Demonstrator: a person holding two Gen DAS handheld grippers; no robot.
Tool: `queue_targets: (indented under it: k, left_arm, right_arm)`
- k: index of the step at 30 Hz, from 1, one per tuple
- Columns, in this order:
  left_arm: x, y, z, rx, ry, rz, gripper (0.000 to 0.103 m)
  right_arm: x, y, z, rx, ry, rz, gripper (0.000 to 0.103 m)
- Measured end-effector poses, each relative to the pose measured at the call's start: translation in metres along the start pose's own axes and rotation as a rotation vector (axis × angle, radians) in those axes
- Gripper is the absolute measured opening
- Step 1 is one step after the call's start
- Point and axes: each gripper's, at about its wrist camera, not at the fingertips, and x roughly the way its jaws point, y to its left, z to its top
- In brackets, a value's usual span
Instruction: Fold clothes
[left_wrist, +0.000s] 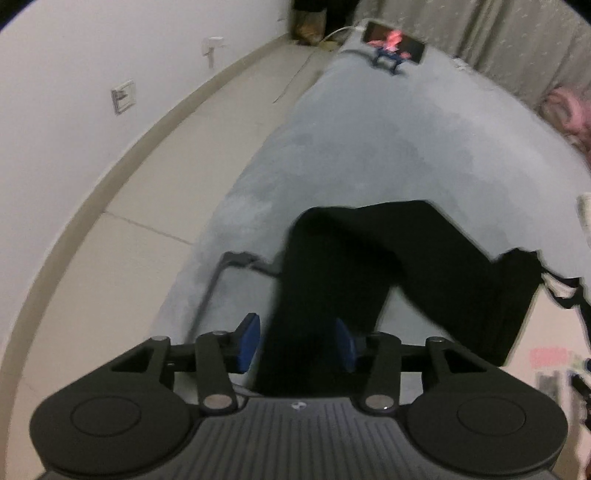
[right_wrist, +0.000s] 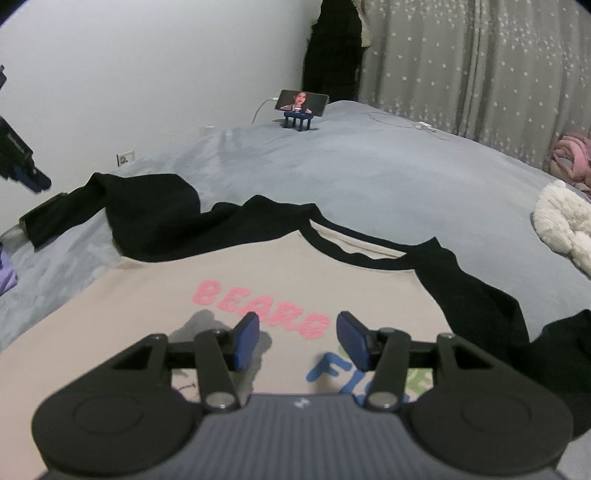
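- Left gripper (left_wrist: 297, 341): raised over the bed's left edge, blue pads set on either side of the black sleeve (left_wrist: 354, 266); whether pinched tight cannot be told.
- Right gripper (right_wrist: 297, 341): low above the shirt chest, jaws spread, nothing held.
- Bed (right_wrist: 369, 173): grey-blue cover, wide bare room far; phone on stand (right_wrist: 301, 107) at far edge.
- Shirt (right_wrist: 155, 295): beige body, black collar and sleeves, pink "BEARS" print, flat at near side.
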Motion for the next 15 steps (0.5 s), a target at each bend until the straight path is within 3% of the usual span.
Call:
queue_targets:
  k: [3, 6, 7, 9, 15]
  left_arm:
    - [0.015, 0.001, -0.012, -0.013, 0.066, 0.006, 0.044]
    - [0.01, -0.006, -0.014, 0.035, 0.032, 0.022, 0.041]
    - [0.008, -0.009, -0.015, 0.051, 0.02, 0.028, 0.025]
    - [0.005, -0.014, -0.017, 0.083, -0.003, 0.038, 0.018]
    - [-0.022, -0.03, -0.013, 0.199, -0.111, 0.071, 0.013]
  right_arm:
    - [0.0, 0.001, 0.0, -0.003, -0.001, 0.005, 0.05]
    - [0.001, -0.001, -0.001, 0.0, 0.003, 0.006, 0.05]
    - [0.001, -0.001, -0.001, 0.0, 0.005, 0.006, 0.05]
    - [0.002, -0.001, -0.002, 0.001, 0.01, 0.004, 0.05]
    - [0.002, -0.003, -0.002, 0.007, 0.006, 0.001, 0.049]
